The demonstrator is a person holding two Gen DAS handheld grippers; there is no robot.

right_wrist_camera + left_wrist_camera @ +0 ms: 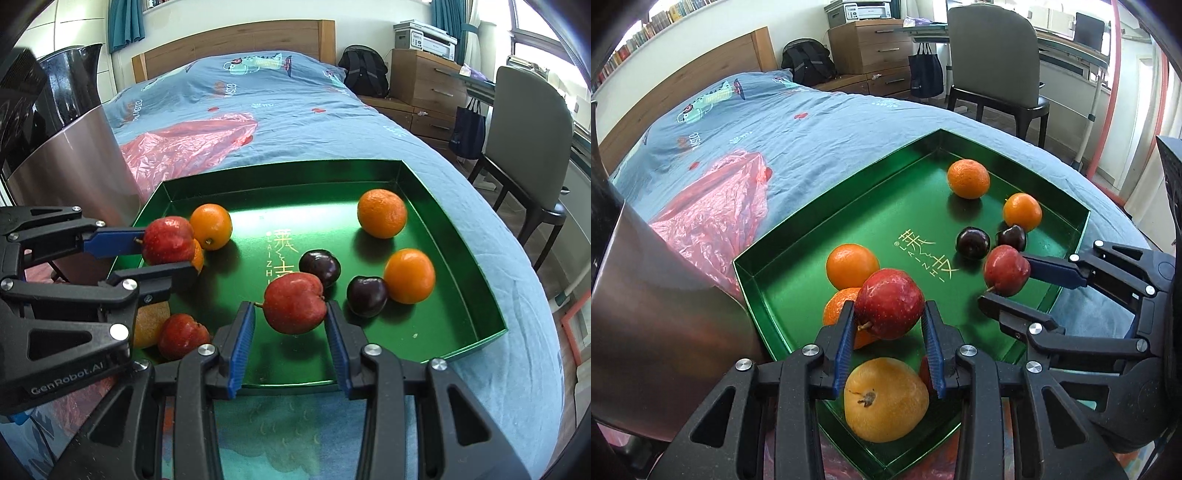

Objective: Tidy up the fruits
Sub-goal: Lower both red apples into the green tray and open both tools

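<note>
Both clamped on red apples above the green tray (pixel 827 225): left gripper (pixel 888 314) on one apple (pixel 888 308), right gripper (pixel 291 311) on another (pixel 295 308), seemingly for grouping by kind.

From my remote seat, the green tray (pixel 461 236) reads as glossy lacquered metal or card, I cannot tell which, mirroring the fruit, and it lies on the bed's soft, creased matt blue cloth cover (pixel 295 122). The red apple (pixel 889 303) I hold on the left is smooth and waxy with a wet shine, the oranges (pixel 382 213) are pebbled, and the dark plums (pixel 320 266) are polished. My gripper fingers (pixel 242 347) look like matt black plastic with ribbed blue pads and bright metal screws; beside the tray sit crinkled, translucent pink plastic film (pixel 192 144) and a brushed metal cylinder (pixel 74 162).
</note>
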